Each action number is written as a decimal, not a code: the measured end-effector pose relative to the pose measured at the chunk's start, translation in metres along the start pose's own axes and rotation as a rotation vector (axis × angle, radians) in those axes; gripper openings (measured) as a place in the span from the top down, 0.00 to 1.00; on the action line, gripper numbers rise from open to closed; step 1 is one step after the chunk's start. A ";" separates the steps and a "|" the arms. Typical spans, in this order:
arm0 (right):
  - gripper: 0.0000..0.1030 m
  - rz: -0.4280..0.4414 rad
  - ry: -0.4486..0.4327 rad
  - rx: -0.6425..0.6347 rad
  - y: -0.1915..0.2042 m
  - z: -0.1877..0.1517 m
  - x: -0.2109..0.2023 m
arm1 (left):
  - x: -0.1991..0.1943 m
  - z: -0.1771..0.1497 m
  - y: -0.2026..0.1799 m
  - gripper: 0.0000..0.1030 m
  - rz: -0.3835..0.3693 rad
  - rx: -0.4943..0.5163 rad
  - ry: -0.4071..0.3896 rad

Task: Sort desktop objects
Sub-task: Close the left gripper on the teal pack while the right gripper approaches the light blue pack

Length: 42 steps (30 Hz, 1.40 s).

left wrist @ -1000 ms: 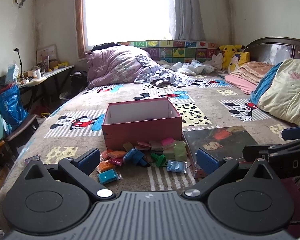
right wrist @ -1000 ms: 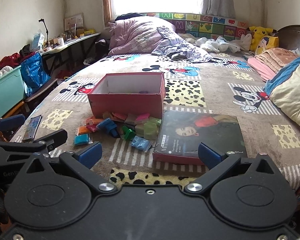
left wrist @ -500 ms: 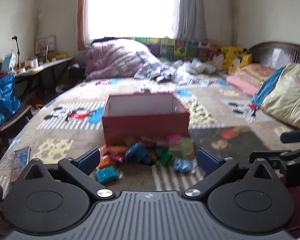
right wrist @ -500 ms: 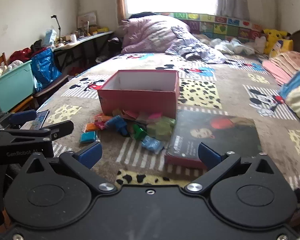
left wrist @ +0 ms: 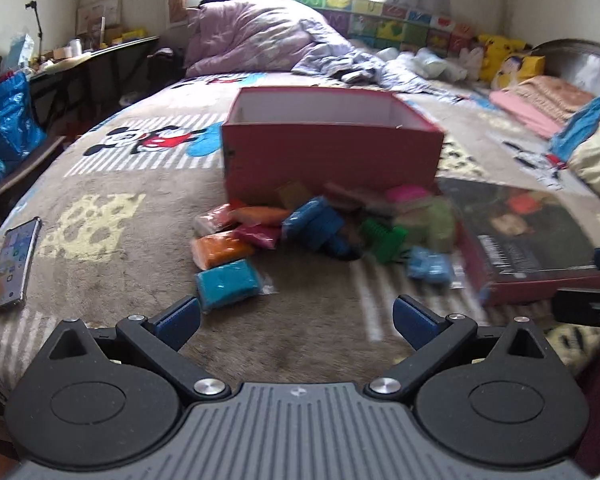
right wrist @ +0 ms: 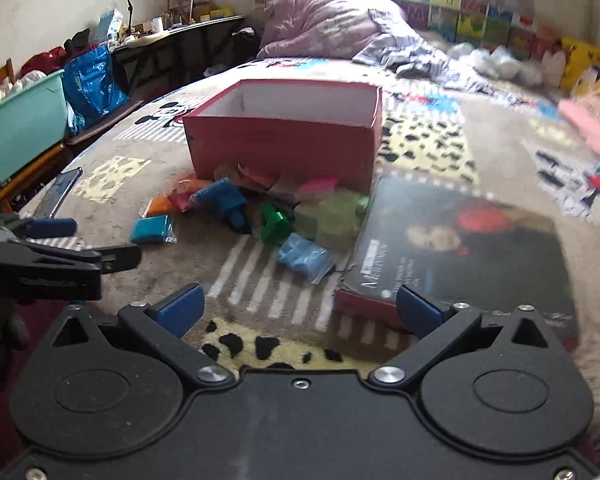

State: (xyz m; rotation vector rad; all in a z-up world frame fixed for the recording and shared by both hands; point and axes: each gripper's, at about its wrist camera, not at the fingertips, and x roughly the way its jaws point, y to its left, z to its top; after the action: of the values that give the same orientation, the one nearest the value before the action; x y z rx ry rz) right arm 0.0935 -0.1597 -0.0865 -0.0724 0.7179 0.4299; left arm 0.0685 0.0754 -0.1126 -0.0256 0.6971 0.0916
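- The left gripper (left wrist: 296,316) hangs over the patterned bed cover (left wrist: 112,248) near its front edge, jaws spread wide with nothing between the blue fingertips (left wrist: 179,317).
- The right gripper (right wrist: 298,310) is likewise released and empty, its blue pads (right wrist: 418,311) wide apart above a leopard-spot patch of the cover; the right-hand pad overlaps the near corner of the book in this view.
- Just ahead of the left gripper lies a teal packet (left wrist: 228,284), the nearest of the scattered pieces, with an orange packet (left wrist: 219,249) touching its far side.
- Beyond these, a loose heap of small packets and blocks (left wrist: 332,224) sits in front of the box: blue, pink, orange, a green ridged block (right wrist: 275,222), pale green bags (right wrist: 336,216) and a light blue packet (right wrist: 305,256) at the near right of the heap.
- The red open box (left wrist: 332,152) stands upright behind the heap, toward the middle of the bed; what lies inside cannot be made out.
- A dark-covered book (right wrist: 460,248) lies flat to the right of the heap, its left edge just beside the pale green bags.
- A phone (left wrist: 12,266) rests face up near the bed's left edge, well apart from the heap.
- Rumpled purple bedding (left wrist: 260,36) is piled at the far end under the window.
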 end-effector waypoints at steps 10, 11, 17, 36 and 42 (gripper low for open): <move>0.01 0.024 0.025 0.023 -0.005 -0.004 0.053 | 0.062 -0.007 0.015 0.01 0.141 -0.096 -0.003; 0.01 0.024 0.030 0.023 -0.005 -0.004 0.058 | 0.067 -0.008 0.015 0.04 0.152 -0.099 -0.005; 0.01 0.023 0.052 0.000 -0.001 -0.004 0.083 | 0.090 -0.012 0.016 0.19 0.190 -0.116 -0.016; 0.02 0.016 0.035 -0.017 0.004 0.009 0.134 | 0.109 -0.015 0.012 0.45 0.174 -0.044 -0.035; 0.03 0.019 0.047 0.024 0.002 0.009 0.145 | 0.105 -0.016 0.019 0.46 0.108 -0.064 -0.030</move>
State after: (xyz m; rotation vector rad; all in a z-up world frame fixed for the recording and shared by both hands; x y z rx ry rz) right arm 0.1955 -0.1040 -0.1741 -0.0534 0.7708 0.4393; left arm 0.1361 0.1009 -0.1920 -0.0475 0.6649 0.2178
